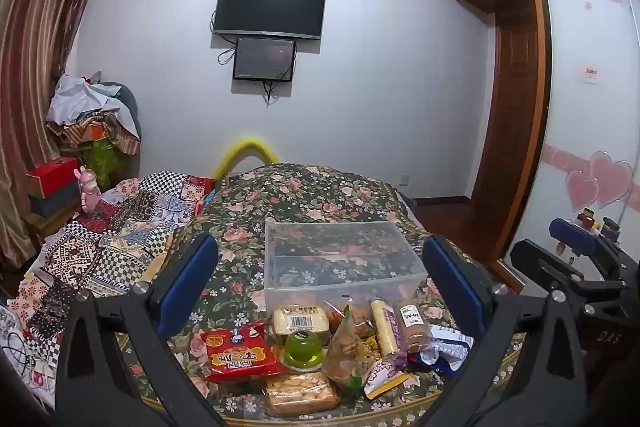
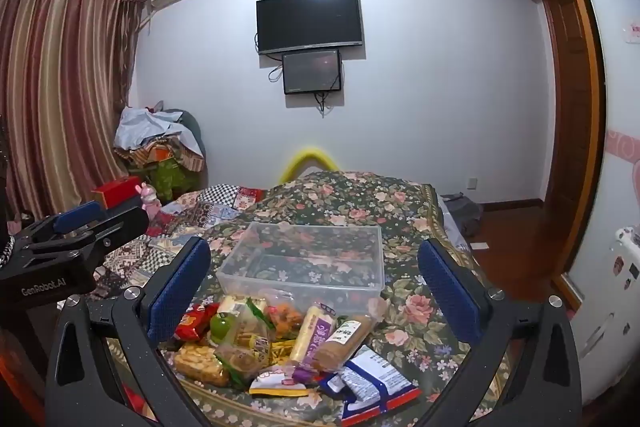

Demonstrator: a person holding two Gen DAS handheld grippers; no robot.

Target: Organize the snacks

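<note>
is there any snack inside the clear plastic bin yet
No, the clear plastic bin is empty; the snack pile lies on the floral bedspread in front of it.

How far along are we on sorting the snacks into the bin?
Nothing is done: the clear plastic bin holds no snacks. Nothing is in hand: left gripper and right gripper are open and hold nothing. Left: the whole snack pile on the floral bedspread.

Snack packets point(image 1: 320, 351) heaped before empty clear plastic bin point(image 1: 340, 259).

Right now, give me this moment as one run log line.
left gripper open, empty | right gripper open, empty | clear bin empty | snacks piled before bin
</note>
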